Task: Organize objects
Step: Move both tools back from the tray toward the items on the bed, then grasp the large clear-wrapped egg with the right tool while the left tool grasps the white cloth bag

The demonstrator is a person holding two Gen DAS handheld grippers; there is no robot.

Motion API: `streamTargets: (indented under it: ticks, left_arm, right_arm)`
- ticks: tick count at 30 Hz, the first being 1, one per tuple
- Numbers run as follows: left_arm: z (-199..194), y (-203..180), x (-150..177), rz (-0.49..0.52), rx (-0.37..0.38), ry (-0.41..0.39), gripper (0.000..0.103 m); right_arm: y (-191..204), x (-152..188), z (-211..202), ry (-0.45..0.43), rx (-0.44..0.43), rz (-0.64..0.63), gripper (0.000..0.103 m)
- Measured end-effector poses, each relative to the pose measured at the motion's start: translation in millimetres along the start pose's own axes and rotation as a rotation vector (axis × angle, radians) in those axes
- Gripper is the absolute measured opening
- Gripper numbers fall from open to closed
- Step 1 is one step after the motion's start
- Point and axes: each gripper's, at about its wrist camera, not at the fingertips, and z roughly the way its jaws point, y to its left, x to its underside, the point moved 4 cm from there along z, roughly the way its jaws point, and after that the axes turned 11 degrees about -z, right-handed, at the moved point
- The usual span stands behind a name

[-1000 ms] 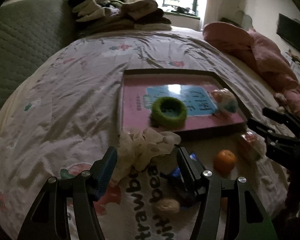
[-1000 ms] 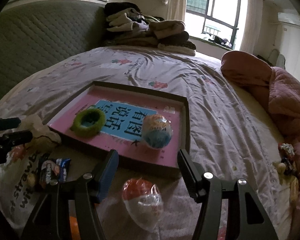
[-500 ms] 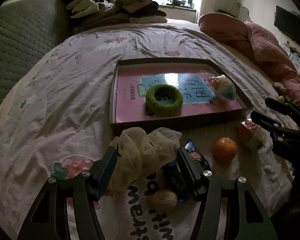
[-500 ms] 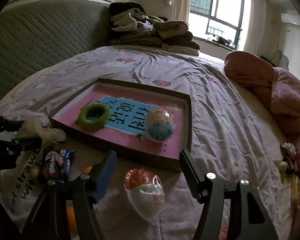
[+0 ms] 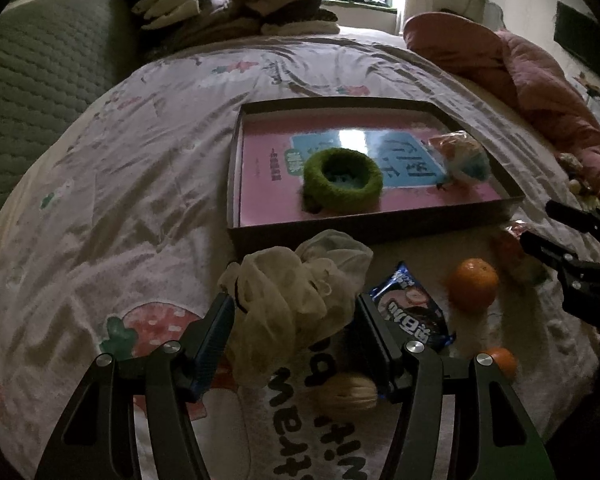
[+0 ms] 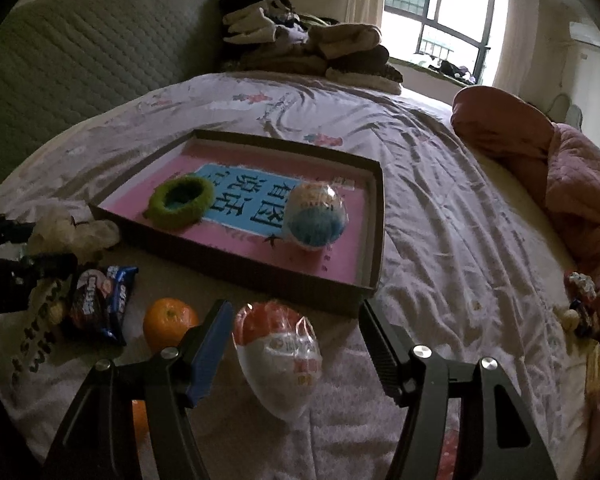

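Right gripper (image 6: 296, 344) jaws just widened, released, over red-white wrapped plastic egg (image 6: 280, 356) near shallow brown cardboard tray (image 6: 374, 240); pickup pending. Left gripper (image 5: 296, 320) clenched on cream crumpled fabric scrunchie (image 5: 296, 280).

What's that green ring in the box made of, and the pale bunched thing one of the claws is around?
The green ring looks like fuzzy yarn or plush: matte, with a nubby pile. The pale scrunchie between the left gripper's jaws looks like thin, sheer fabric, gathered into soft crinkled folds. Exact fibres cannot be told.
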Motion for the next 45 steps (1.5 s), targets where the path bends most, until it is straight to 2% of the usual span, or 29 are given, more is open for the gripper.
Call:
streamTargets:
  ticks: [12,18,32,36,45]
  left_arm:
    - [7,3,-1,-0.003,-0.006,0.001,0.063]
    - [12,11,-3,-0.057,0.027,0.033,0.063]
    - [27,13,-6,-0.087,0.018,0.049,0.063]
    - [31,11,-8,-0.08,0.009,0.046,0.063]
    - [42,10,-14,-0.096,0.015,0.05,0.06]
  right_arm:
    - [7,4,1,0.008,-0.032,-0.014,0.065]
    - [14,8,3,0.021,-0.064,-0.028,0.065]
    - [20,17,24,0.08,-0.119,-0.008,0.065]
    - [22,17,28,0.092,-0.108,-0.017,0.056]
    - [17,20,30,0.08,-0.147,0.03,0.056]
